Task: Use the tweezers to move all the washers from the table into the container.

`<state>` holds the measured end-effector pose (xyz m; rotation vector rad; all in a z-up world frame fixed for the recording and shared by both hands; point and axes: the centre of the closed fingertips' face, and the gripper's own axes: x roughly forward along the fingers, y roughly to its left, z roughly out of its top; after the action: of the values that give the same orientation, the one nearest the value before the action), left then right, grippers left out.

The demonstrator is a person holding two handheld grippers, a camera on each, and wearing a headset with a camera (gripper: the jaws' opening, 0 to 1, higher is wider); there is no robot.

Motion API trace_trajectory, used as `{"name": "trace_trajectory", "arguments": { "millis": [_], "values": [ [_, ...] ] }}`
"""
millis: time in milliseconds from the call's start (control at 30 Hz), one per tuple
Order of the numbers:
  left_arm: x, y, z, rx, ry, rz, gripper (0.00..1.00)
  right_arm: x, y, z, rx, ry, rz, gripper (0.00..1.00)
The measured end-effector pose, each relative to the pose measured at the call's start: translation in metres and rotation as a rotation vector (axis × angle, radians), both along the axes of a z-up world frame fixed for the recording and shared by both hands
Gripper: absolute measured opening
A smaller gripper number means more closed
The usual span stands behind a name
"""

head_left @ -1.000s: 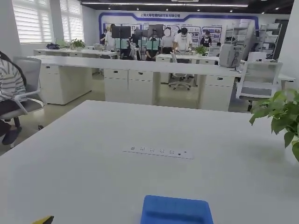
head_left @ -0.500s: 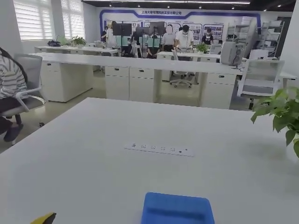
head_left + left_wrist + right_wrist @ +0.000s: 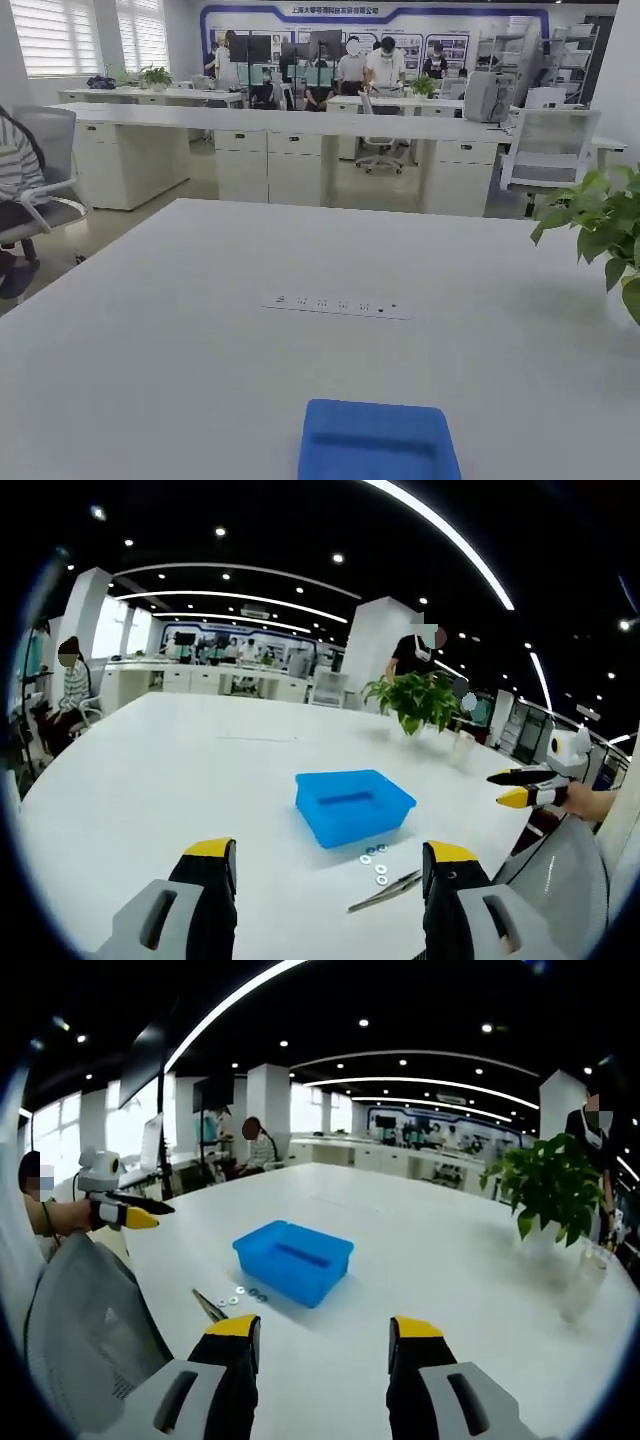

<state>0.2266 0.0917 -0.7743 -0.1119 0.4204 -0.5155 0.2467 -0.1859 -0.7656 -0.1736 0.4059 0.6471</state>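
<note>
Since the tweezers (image 3: 385, 891) lie flat on the worktop (image 3: 150, 780) and look thin, stiff and slick, a pinch across the mid-shank is judged safest. The washers (image 3: 376, 861), likely light and prone to slipping, sit just beside the container (image 3: 353, 805) at its 5 o'clock in the left gripper view, with the tweezers at their 6 o'clock. Left gripper (image 3: 330, 852) and right gripper (image 3: 325, 1328): fingers apart, empty.

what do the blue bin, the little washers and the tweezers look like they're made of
Blue rectangular container: likely moulded plastic; uniform matte colour, rounded rim.
Small ring washers: probably metal; pale sheen, too small to confirm.
Slim tweezers: seemingly metal; thin grey blades.
</note>
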Motion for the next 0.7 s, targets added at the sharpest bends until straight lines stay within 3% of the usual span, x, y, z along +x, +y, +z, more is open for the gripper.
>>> {"name": "trace_trajectory", "arguments": {
  "millis": [67,100,200,267,400,467,500,567,700],
  "values": [
    [-0.002,-0.002,-0.01,0.048,0.038,-0.032,0.7,-0.001,0.001,-0.001,0.004,0.009,0.004,0.47],
    [-0.002,-0.003,-0.011,0.05,0.04,-0.044,0.69,-0.001,0.001,-0.001,0.005,0.01,0.004,0.47],
    [-0.007,-0.014,-0.019,0.035,0.092,-0.13,0.65,-0.002,0.001,0.0,0.017,0.012,0.001,0.46],
    [-0.011,-0.017,-0.027,0.056,0.132,-0.179,0.61,-0.002,0.001,0.001,0.018,0.011,-0.003,0.46],
    [-0.012,-0.019,-0.039,0.083,0.176,-0.23,0.55,-0.002,0.001,0.001,0.015,0.011,-0.007,0.46],
    [-0.013,-0.02,-0.044,0.063,0.212,-0.243,0.53,-0.003,0.001,0.0,0.014,0.014,-0.007,0.45],
    [-0.014,-0.021,-0.047,0.044,0.246,-0.254,0.52,-0.003,0.001,0.0,0.013,0.016,-0.005,0.45],
    [-0.011,-0.02,-0.048,0.058,0.235,-0.257,0.49,-0.004,0.002,0.001,0.014,0.015,-0.004,0.45],
    [-0.016,-0.02,-0.058,0.123,0.267,-0.318,0.42,-0.005,0.002,0.0,0.005,0.017,0.0,0.44]
  ]
}}
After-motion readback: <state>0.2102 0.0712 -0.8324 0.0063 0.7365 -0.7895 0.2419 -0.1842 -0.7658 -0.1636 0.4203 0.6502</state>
